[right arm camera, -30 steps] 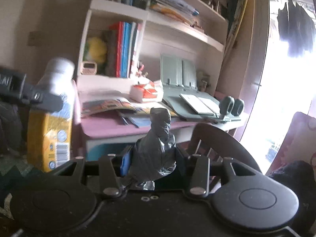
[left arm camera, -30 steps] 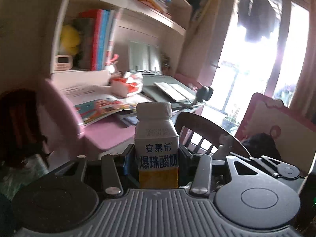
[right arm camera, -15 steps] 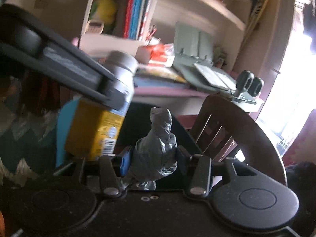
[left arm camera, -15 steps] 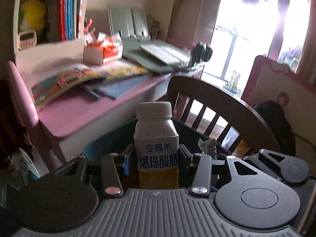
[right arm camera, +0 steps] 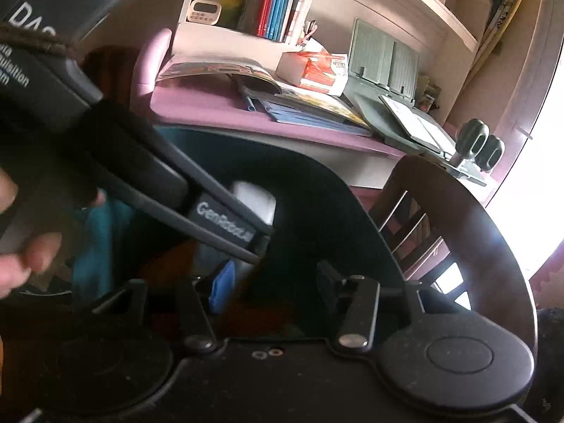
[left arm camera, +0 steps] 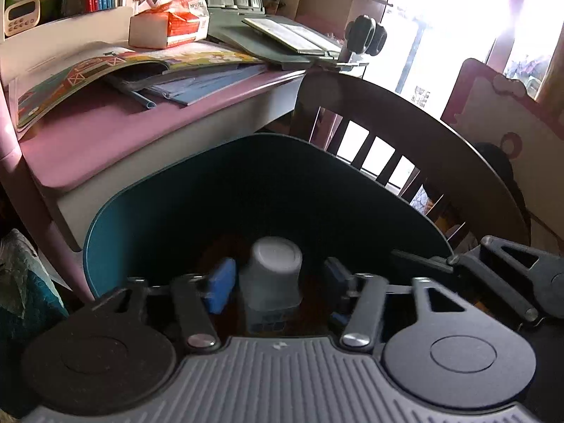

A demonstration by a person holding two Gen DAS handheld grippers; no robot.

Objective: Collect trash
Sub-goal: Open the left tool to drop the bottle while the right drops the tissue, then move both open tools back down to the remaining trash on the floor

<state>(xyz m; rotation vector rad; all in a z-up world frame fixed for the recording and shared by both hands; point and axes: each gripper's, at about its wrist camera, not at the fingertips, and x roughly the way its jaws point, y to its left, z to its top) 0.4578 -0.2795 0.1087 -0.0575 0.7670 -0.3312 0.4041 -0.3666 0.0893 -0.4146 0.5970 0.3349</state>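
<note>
A teal trash bin (left arm camera: 105, 218) stands beside the pink desk, dark inside. My left gripper (left arm camera: 276, 280) is open over its mouth; the white-capped yogurt drink bottle (left arm camera: 273, 275) hangs blurred between the spread blue pads, touching neither. In the right wrist view the bin (right arm camera: 352, 194) is below my right gripper (right arm camera: 273, 287), which is open and empty. The left gripper's body (right arm camera: 141, 172) crosses that view, with the bottle's white cap (right arm camera: 255, 201) behind it. The grey crumpled trash is out of sight.
A pink desk (left arm camera: 105, 134) with open books, a red-and-white carton (left arm camera: 169, 24) and a grey book stand is behind the bin. A dark wooden chair back (left arm camera: 423, 134) stands right of the bin. A bright window is at the far right.
Both grippers moved down over the bin and opened. The left one released the bottle, which is dropping. The grey crumpled trash has left the right gripper.
</note>
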